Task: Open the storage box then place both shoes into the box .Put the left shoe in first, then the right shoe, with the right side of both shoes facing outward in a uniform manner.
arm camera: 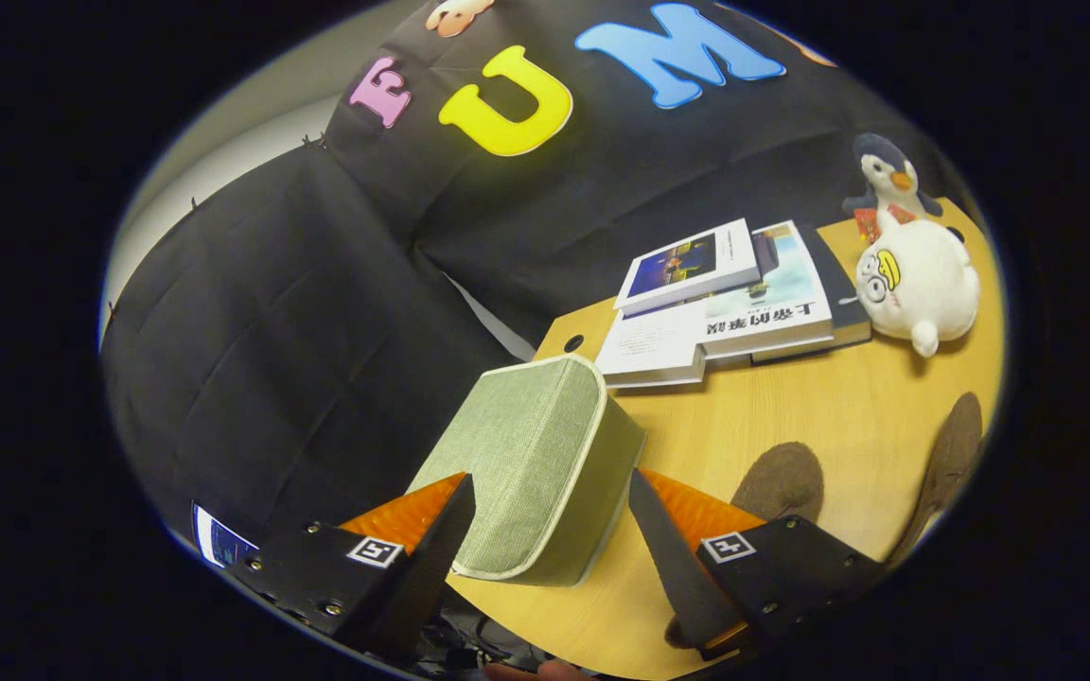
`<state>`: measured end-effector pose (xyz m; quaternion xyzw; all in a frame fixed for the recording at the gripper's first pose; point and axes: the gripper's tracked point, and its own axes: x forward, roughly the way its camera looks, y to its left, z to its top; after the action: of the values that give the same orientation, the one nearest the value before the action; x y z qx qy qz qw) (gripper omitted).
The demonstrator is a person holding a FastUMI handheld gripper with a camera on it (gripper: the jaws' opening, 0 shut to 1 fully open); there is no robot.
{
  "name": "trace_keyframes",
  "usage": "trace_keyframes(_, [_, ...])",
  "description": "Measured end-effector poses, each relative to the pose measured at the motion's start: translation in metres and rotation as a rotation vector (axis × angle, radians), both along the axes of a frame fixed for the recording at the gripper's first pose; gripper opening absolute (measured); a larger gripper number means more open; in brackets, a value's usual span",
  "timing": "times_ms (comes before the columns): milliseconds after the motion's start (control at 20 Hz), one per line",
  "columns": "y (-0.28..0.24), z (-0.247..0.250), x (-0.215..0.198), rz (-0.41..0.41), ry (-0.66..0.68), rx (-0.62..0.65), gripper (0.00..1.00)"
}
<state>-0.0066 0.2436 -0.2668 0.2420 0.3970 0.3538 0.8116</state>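
We see the tool (550, 525) with its fingers spread wide, one on each side of the green fabric storage box (536, 463). The box lies between the fingers and runs a little beyond them; whether either finger touches its sides we cannot tell, though a gap shows beside the right finger. The box sits near the worktop's edge, its pale-piped lid face turned toward us, lid shut as far as we can judge. The whole view is tilted, so the wooden worktop (819, 397) slopes across it. Beyond the right finger lie two brown shoes: one (780, 480) just ahead of that finger, the other (947, 463) farther out toward the worktop's far side, well apart from the box. Which is the left and which the right we cannot tell. Behind the box, just beside its far corner, a loose stack of books (725, 298) lies flat, the top one askew on the ones beneath. Past the books a white plush toy (919, 279) lies near the worktop's far end, with a penguin plush (886, 180) upright behind it against the black cloth wall (299, 312). Nothing stands between the shoes and the box.
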Motion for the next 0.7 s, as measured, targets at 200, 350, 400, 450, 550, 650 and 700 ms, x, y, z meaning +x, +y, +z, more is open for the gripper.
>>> trace_keyframes(200, [0.025,-0.035,0.002,0.075,0.08,0.037,0.99])
trace_keyframes(350, [0.045,-0.056,0.0,0.102,0.18,0.108,0.99])
trace_keyframes(400, [0.052,-0.059,0.001,0.111,0.204,0.138,0.99])
trace_keyframes(450, [0.058,-0.063,0.002,0.119,0.232,0.161,0.99])
trace_keyframes(550, [0.07,-0.068,0.0,0.132,0.293,0.224,0.99])
trace_keyframes(650, [0.078,-0.068,0.0,0.128,0.364,0.294,0.96])
trace_keyframes(700, [0.081,-0.068,0.001,0.121,0.387,0.316,0.96])
